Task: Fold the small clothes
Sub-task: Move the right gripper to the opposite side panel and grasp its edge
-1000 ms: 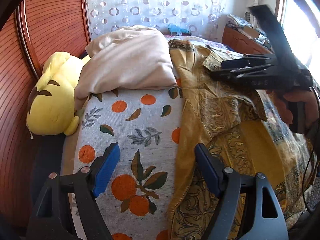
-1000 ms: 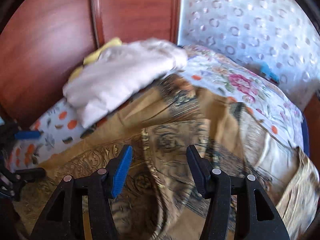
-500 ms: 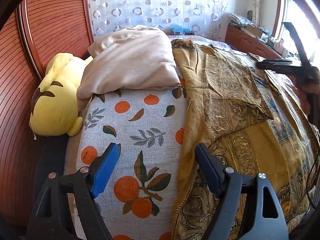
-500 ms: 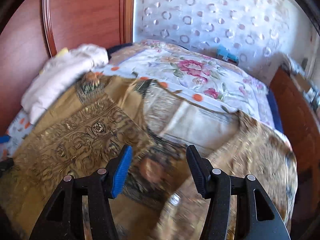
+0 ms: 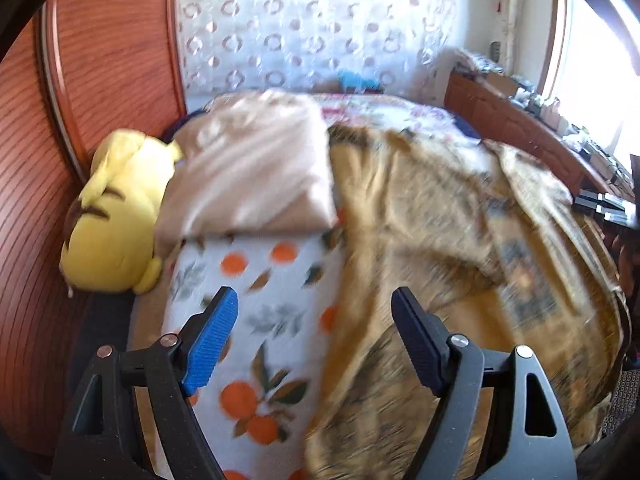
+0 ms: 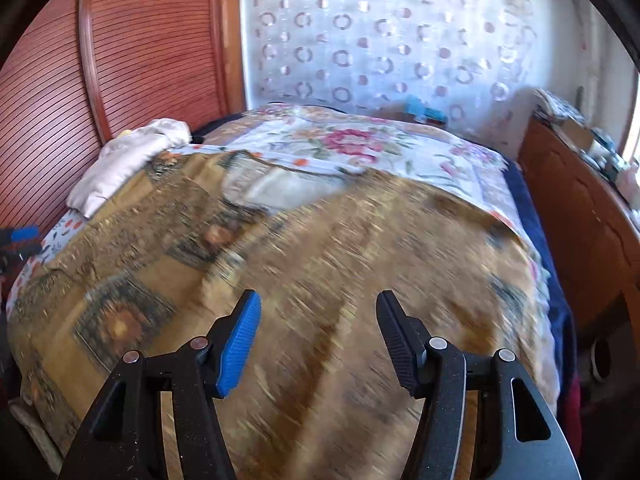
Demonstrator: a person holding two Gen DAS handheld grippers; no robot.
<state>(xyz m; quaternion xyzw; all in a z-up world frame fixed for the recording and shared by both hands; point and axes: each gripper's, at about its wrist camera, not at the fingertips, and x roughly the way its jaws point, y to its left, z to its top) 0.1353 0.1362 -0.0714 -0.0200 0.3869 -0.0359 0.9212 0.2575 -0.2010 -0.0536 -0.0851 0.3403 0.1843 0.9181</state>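
Note:
A golden-brown patterned cloth (image 5: 440, 240) lies spread and rumpled over most of the bed, blurred by motion. My left gripper (image 5: 316, 320) stands open above the cloth's left edge, where it meets the orange-print sheet (image 5: 256, 320); nothing is between its fingers. My right gripper (image 6: 318, 320) hovers over the right part of the same cloth (image 6: 320, 260). Its jaws are opening and hold nothing. In the left wrist view it shows only at the far right edge.
A folded beige cloth (image 5: 256, 168) and a yellow plush toy (image 5: 116, 220) lie by the wooden headboard (image 5: 100, 80). A floral bedspread (image 6: 360, 148) covers the far side. A wooden dresser (image 6: 580, 220) runs along the right of the bed.
My right gripper has swept from the headboard side rightward across the golden cloth and left the middle of the left wrist view. The left gripper has lifted slightly.

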